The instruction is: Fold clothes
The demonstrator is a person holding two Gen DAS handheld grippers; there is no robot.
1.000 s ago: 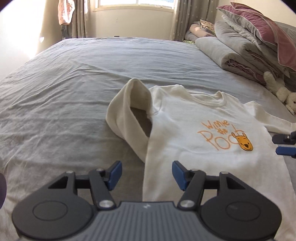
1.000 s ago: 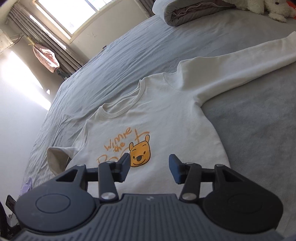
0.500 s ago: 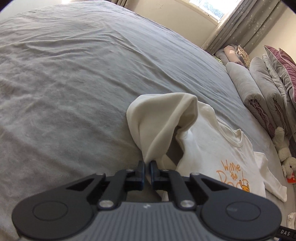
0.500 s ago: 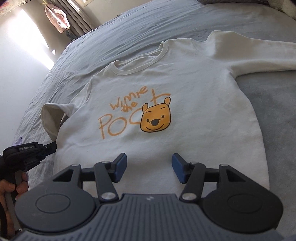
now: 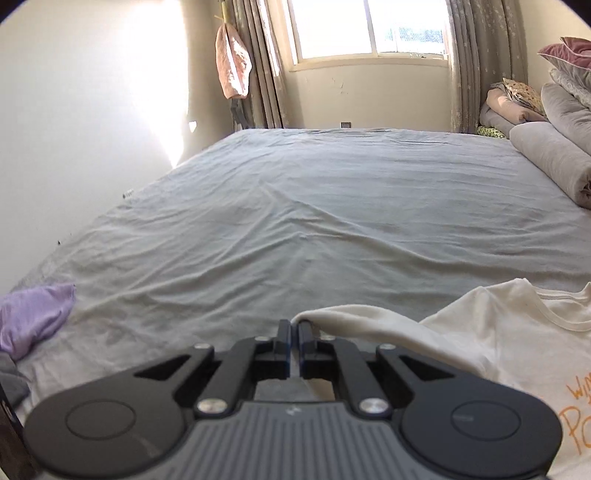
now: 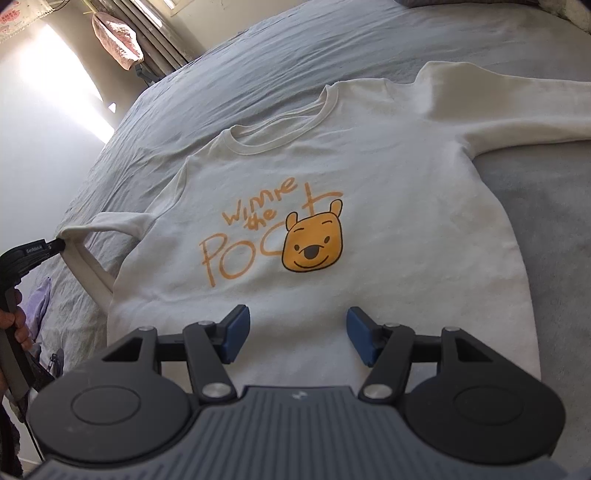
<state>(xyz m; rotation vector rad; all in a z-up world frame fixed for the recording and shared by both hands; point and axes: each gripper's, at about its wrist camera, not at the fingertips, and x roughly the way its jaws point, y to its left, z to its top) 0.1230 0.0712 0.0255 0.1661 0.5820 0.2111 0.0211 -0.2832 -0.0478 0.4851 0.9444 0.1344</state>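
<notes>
Left gripper [image 5: 291, 326]: jaws pressed together at the cuff end of a cream sleeve [image 5: 354, 321], pinching its fabric; the sleeve drapes away to the right of the jaws toward the body of the shirt.
Right gripper [image 6: 295, 338]: jaws standing apart with nothing between them, blue pads [image 6: 236, 332] hovering over the lower part of the shirt; whether they touch the cloth is hard to judge from this angle.
Sweatshirt [image 6: 332, 177]: cream, long-sleeved, lying face up and mostly flat on the bed, with orange lettering and a yellow bear face [image 6: 314, 245] on the chest. One sleeve stretches out flat toward the right edge of the right wrist view. The other sleeve is lifted off the bed at the left, held by the left gripper [image 6: 55, 245].
Person's hand [image 6: 14, 325]: at the left edge of the right wrist view, wrapped around the handle of the left gripper.
Bed [image 5: 314, 206]: wide, covered in a wrinkled grey sheet.
Lilac cloth [image 5: 33, 314]: crumpled at the near left edge of the bed, well apart from the sweatshirt.
Rolled bedding [image 5: 550, 162]: stacked along the right side of the bed.
Window [image 5: 369, 27]: bright, with curtains, on the far wall.
</notes>
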